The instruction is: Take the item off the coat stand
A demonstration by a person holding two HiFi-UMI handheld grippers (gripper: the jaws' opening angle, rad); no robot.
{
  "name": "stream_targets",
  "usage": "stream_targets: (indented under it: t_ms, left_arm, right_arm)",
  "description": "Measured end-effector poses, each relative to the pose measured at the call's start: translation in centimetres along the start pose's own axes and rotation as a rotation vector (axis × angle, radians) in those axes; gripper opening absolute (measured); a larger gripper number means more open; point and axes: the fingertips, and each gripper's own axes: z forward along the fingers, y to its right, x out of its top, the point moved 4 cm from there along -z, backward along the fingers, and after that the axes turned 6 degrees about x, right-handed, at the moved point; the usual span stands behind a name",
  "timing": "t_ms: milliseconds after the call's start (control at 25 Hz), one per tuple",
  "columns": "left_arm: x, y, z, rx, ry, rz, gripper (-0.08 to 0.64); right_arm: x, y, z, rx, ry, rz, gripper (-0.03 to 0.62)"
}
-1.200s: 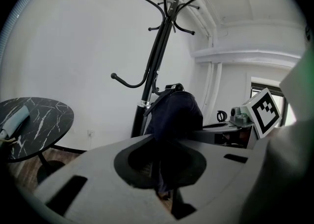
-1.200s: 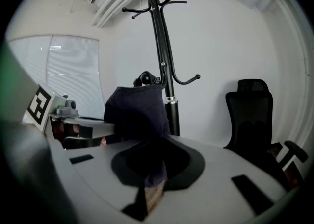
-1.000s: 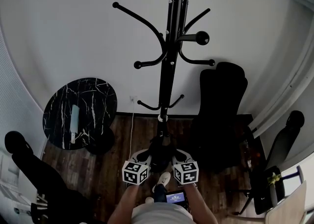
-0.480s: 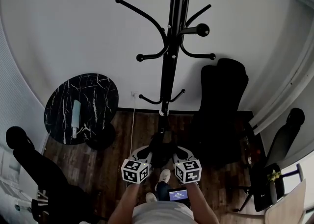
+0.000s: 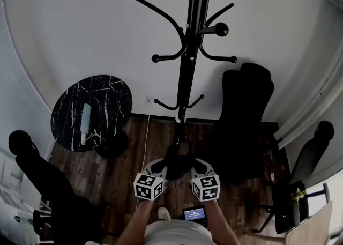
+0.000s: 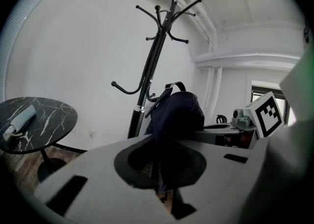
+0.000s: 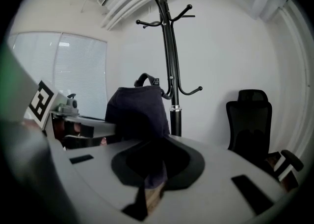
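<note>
Left gripper (image 5: 159,170): jaws drawn nearly together and clamped on the fabric of the dark navy soft bag (image 5: 177,159). Right gripper (image 5: 197,170): likewise clamped on the same bag from its other side. The bag is held between the two grippers, low in front of the person and below the lowest hooks of the black metal coat stand (image 5: 187,61); a round black marble-top table (image 5: 104,99) stands to the left and a black office chair (image 5: 245,112) to the right.
</note>
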Motion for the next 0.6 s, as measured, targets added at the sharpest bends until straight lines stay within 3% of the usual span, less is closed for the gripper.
stream_targets:
  t_ms: [600]
  left_arm:
    - [-1.1, 4.3, -4.1, 0.081, 0.015, 0.000, 0.031]
  right_arm:
    - [-1.2, -1.3, -4.8, 0.072, 0.025, -0.003, 0.031]
